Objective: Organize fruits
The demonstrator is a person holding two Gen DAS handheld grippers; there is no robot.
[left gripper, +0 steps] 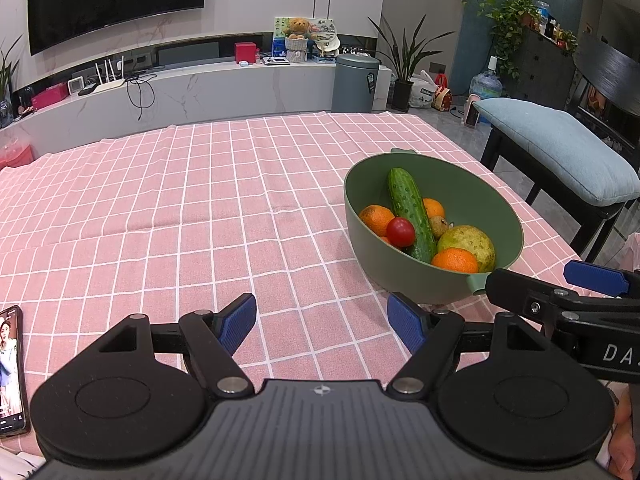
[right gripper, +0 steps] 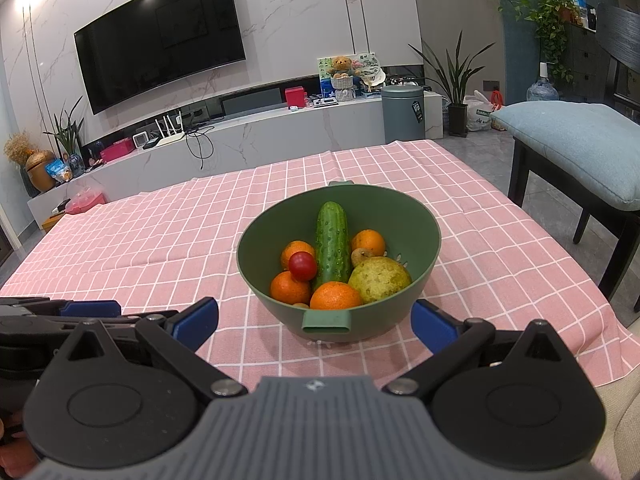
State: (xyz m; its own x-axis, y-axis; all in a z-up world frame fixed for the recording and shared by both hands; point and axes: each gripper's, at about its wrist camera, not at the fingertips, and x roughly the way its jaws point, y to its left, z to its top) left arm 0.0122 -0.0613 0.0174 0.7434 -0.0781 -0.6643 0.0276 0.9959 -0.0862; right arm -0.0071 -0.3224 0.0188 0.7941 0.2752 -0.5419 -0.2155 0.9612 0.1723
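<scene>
A green bowl [right gripper: 420, 240] stands on the pink checked tablecloth [right gripper: 160, 232]. It holds a cucumber [right gripper: 332, 242], several oranges [right gripper: 335, 295], a red tomato [right gripper: 303, 266], a green pear [right gripper: 380, 279] and a small brown fruit [right gripper: 360, 256]. The bowl also shows in the left wrist view [left gripper: 472, 196], to the right. My right gripper [right gripper: 316, 322] is open and empty, just before the bowl's near handle. My left gripper [left gripper: 322, 322] is open and empty over the cloth, left of the bowl. The right gripper [left gripper: 560, 292] shows at the right of the left wrist view.
A phone [left gripper: 10, 368] with a lit screen lies on the cloth at the near left. A bench with a blue cushion [right gripper: 576, 144] stands right of the table. A TV [right gripper: 160, 36], a low cabinet and a grey bin [right gripper: 403, 114] stand beyond the far edge.
</scene>
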